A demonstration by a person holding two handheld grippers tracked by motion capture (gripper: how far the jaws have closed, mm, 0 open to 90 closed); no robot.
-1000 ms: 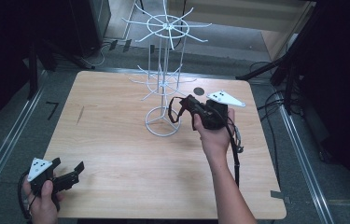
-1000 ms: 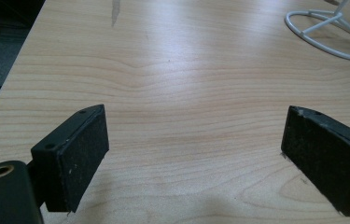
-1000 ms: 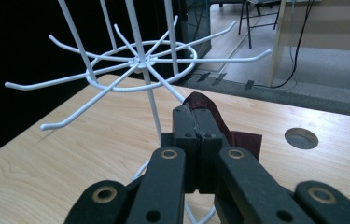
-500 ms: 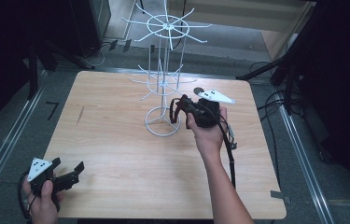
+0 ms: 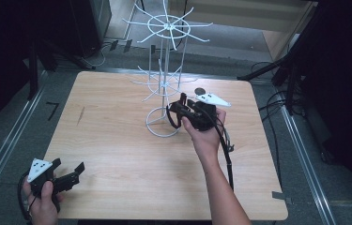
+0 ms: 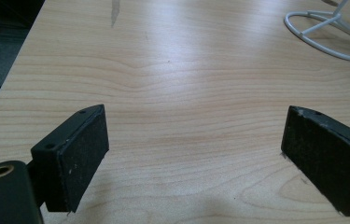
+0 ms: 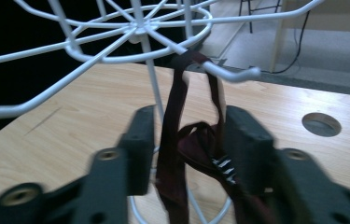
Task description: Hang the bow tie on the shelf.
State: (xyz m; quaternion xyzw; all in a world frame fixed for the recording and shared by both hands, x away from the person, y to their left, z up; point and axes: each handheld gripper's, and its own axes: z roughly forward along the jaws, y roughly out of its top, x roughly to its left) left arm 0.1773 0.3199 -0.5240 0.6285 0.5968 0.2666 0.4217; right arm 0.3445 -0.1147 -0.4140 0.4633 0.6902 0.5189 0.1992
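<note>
A white wire rack (image 5: 164, 84) with hooked arms stands on the wooden table (image 5: 117, 140), right of centre. My right gripper (image 5: 176, 110) is at its lower tier, above the base ring. In the right gripper view, a dark red strap (image 7: 172, 140) hangs looped over a hook (image 7: 228, 72) of the rack (image 7: 135, 28). The strap's bunched lower part sits between the jaws of my right gripper (image 7: 191, 140), which is shut on it. My left gripper (image 5: 69, 165) rests at the table's near left corner. In its own view the left gripper (image 6: 196, 154) stands open over bare wood.
A round hole (image 5: 200, 91) lies in the tabletop behind the right hand. The rack's base ring (image 6: 326, 46) shows at the far right of the left gripper view. Metal rails run along both sides of the table, and cables lie on the floor at right.
The right hand has carried the strap left and slightly nearer, in toward the rack's pole. The left gripper has not moved.
</note>
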